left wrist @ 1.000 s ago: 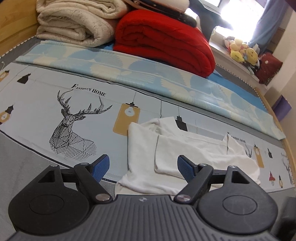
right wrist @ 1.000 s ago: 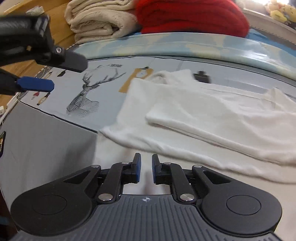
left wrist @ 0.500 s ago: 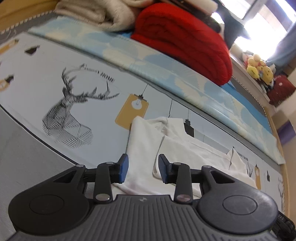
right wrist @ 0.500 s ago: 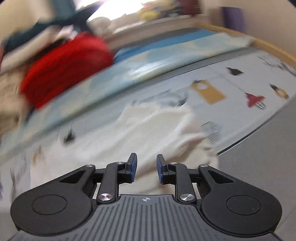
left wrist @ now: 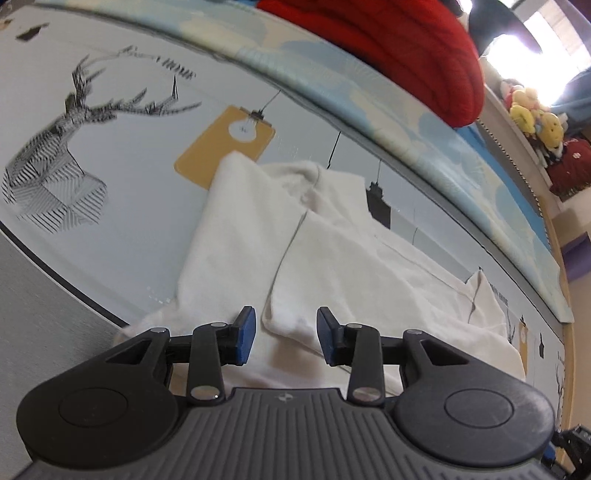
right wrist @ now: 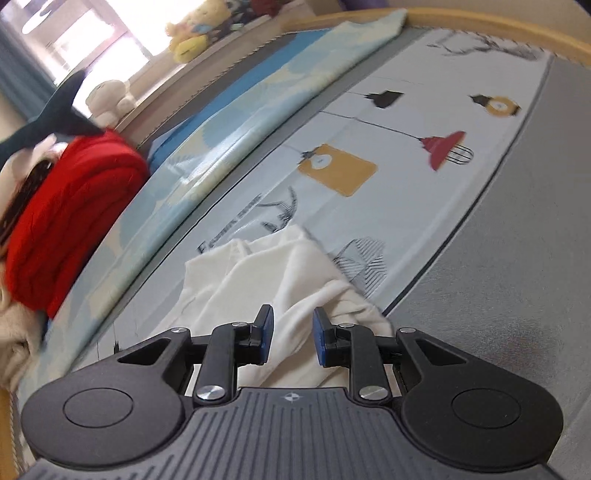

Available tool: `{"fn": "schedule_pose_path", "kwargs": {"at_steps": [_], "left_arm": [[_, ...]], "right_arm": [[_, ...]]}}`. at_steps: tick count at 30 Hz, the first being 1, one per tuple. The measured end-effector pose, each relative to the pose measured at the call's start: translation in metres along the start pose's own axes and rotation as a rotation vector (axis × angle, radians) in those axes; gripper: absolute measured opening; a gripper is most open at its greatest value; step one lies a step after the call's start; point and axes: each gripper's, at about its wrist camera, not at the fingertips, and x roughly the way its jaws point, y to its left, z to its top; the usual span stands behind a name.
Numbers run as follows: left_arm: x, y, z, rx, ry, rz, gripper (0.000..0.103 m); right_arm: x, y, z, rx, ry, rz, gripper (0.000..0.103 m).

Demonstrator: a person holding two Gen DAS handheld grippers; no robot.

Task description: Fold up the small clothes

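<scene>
Both grippers swooped low: left gripper (left wrist: 283, 334) narrowed, right gripper (right wrist: 290, 334) half-parted, empty, over the soft, limp white cotton garment (left wrist: 332, 254); edges looked the best hold.

Black ribbed grippers (left wrist: 282, 334), blue pads (right wrist: 266, 334), seemingly silver screws.

The white garment (left wrist: 332, 258) is soft, matt cloth with a faintly fuzzy nap. It lies on a smooth printed bedsheet (left wrist: 140, 192) with a slight sheen, edged by coarser grey woven fabric (right wrist: 509, 266). The red blanket (left wrist: 413, 48) looks thick and ribbed. The left hand-held gripper (left wrist: 284, 334) and right hand-held gripper (right wrist: 290, 334) are matt black plastic with ridged bodies, shiny metal pins and blue rubbery pads (left wrist: 245, 332). The bed frame (right wrist: 498, 27) is smooth pale wood.
</scene>
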Motion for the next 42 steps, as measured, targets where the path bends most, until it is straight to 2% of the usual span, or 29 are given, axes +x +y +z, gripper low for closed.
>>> {"fn": "schedule_pose_path", "kwargs": {"at_steps": [4, 5, 7, 9, 12, 14, 15, 16, 18, 19, 21, 25, 30, 31, 32, 33, 36, 37, 40, 41, 42], "left_arm": [[0.012, -0.006, -0.004, 0.010, 0.004, 0.013, 0.039], [0.013, -0.008, -0.005, 0.018, -0.006, 0.020, 0.031], [0.010, -0.012, -0.004, 0.037, -0.033, 0.024, 0.006], [-0.008, -0.012, -0.001, 0.026, -0.093, 0.023, 0.005], [-0.046, -0.009, 0.004, -0.012, -0.182, -0.018, 0.005], [-0.065, -0.010, 0.002, 0.042, -0.255, 0.073, 0.005], [-0.066, -0.007, 0.000, 0.051, -0.257, 0.136, 0.005], [-0.061, -0.001, -0.002, 0.032, -0.220, 0.173, 0.006], [-0.040, 0.014, 0.000, -0.022, -0.063, 0.177, 0.008], [-0.035, 0.020, 0.000, -0.056, -0.030, 0.176, 0.008], [-0.039, 0.023, 0.002, -0.070, -0.073, 0.194, 0.008], [-0.055, 0.006, 0.009, 0.008, -0.159, 0.183, 0.024], [-0.044, -0.002, 0.004, 0.017, -0.097, 0.130, 0.024], [-0.042, -0.002, 0.004, 0.021, -0.089, 0.123, 0.024], [-0.043, -0.002, 0.002, 0.028, -0.089, 0.120, 0.024], [-0.044, -0.003, 0.001, 0.035, -0.092, 0.117, 0.024], [-0.045, -0.006, 0.004, 0.048, -0.092, 0.100, 0.024], [-0.045, -0.007, 0.004, 0.050, -0.091, 0.093, 0.024], [-0.040, -0.011, 0.003, 0.061, -0.080, 0.087, 0.024], [-0.039, -0.011, 0.002, 0.060, -0.075, 0.087, 0.024], [-0.038, -0.012, 0.001, 0.059, -0.069, 0.086, 0.024]], "right_arm": [[0.003, -0.017, 0.011, 0.085, 0.007, -0.021, 0.025], [0.004, -0.020, 0.013, 0.097, 0.012, -0.020, 0.025], [0.007, -0.024, 0.016, 0.108, 0.016, -0.019, 0.025], [0.009, -0.027, 0.019, 0.119, 0.009, -0.021, 0.025], [0.012, -0.030, 0.019, 0.146, 0.008, -0.012, 0.025], [0.016, -0.031, 0.016, 0.168, 0.030, 0.006, 0.025], [0.019, -0.031, 0.015, 0.177, 0.041, 0.015, 0.025], [0.022, -0.031, 0.014, 0.185, 0.053, 0.023, 0.025], [0.026, -0.029, 0.011, 0.194, 0.070, 0.034, 0.032], [0.028, -0.028, 0.009, 0.199, 0.076, 0.038, 0.033], [0.034, -0.026, 0.005, 0.204, 0.094, 0.042, 0.037], [0.042, -0.024, -0.003, 0.220, 0.126, 0.039, 0.037], [0.051, -0.021, -0.004, 0.205, 0.121, 0.033, 0.037], [0.052, -0.022, -0.004, 0.204, 0.118, 0.034, 0.033], [0.050, -0.022, -0.003, 0.202, 0.108, 0.039, 0.012], [0.046, -0.021, -0.002, 0.203, 0.087, 0.043, 0.000], [0.012, -0.017, 0.005, 0.218, -0.089, 0.101, 0.000], [0.006, -0.012, 0.007, 0.179, -0.098, 0.084, 0.000], [0.024, -0.020, 0.004, 0.172, 0.030, -0.023, 0.000], [0.029, -0.024, 0.003, 0.182, 0.045, -0.044, 0.004], [0.031, -0.024, 0.004, 0.181, 0.042, -0.029, 0.004]]}}
